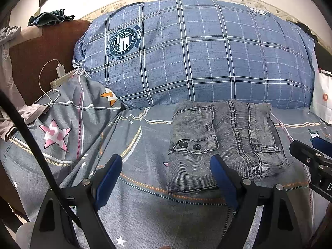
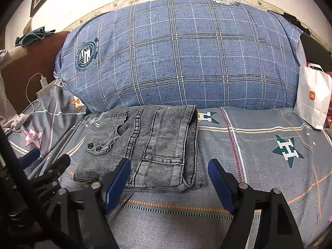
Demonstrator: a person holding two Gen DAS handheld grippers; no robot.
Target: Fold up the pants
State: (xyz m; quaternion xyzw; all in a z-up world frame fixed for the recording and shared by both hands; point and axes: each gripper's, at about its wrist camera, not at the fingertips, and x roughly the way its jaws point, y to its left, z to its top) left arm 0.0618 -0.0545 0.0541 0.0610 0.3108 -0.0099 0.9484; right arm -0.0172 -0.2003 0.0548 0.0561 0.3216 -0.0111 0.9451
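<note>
The grey denim pants (image 1: 224, 143) lie folded into a compact rectangle on the grey patterned bedsheet (image 1: 145, 207), in front of a big pillow. They also show in the right wrist view (image 2: 149, 145). My left gripper (image 1: 166, 166) is open and empty, just in front of the pants' near left edge. My right gripper (image 2: 169, 170) is open and empty, in front of the pants' near right corner. The right gripper also shows at the right edge of the left wrist view (image 1: 311, 153). The left gripper shows at the left edge of the right wrist view (image 2: 47, 161).
A large blue plaid pillow (image 2: 178, 56) fills the back of the bed. A white paper bag (image 2: 313, 95) stands at the right. A white charger and cable (image 1: 60, 70) lie at the left by the brown headboard (image 1: 35, 58).
</note>
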